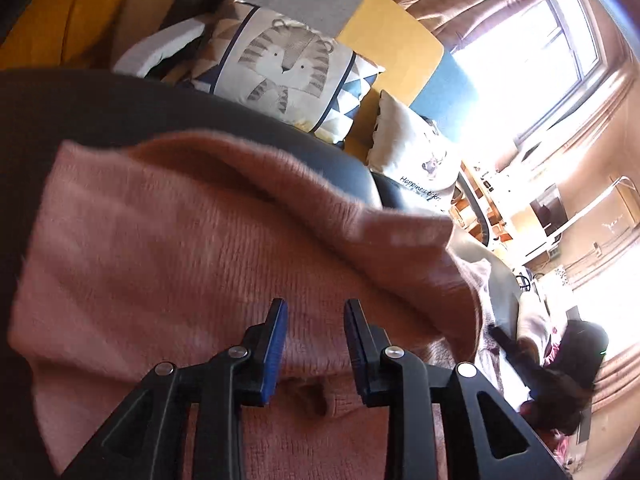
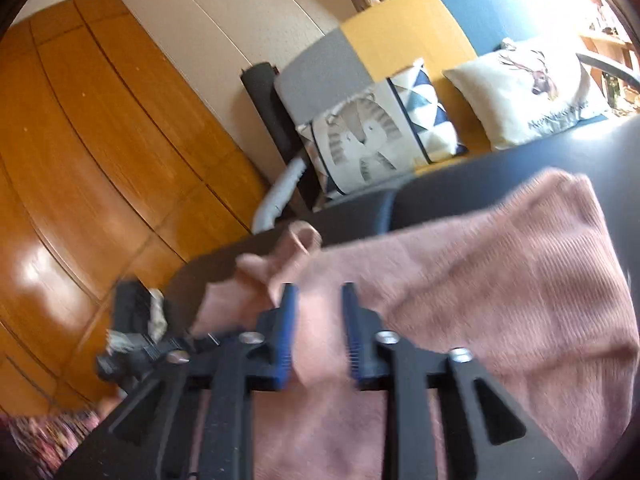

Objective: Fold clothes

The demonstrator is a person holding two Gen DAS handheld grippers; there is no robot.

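Hand-held grippers [image 1: 316,312] [image 2: 318,294] agape over sweater [image 1: 200,240]

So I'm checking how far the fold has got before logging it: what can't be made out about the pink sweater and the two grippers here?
- Pink sweater, left wrist view: lower part hidden behind the left gripper and cut by the frame edge.
- Right wrist view: motion blur smears the sleeve end; whether the right gripper touches cloth is unclear.
- Black surface: mostly covered by the sweater.
- Fold stage: unclear, since neither view shows the whole garment.
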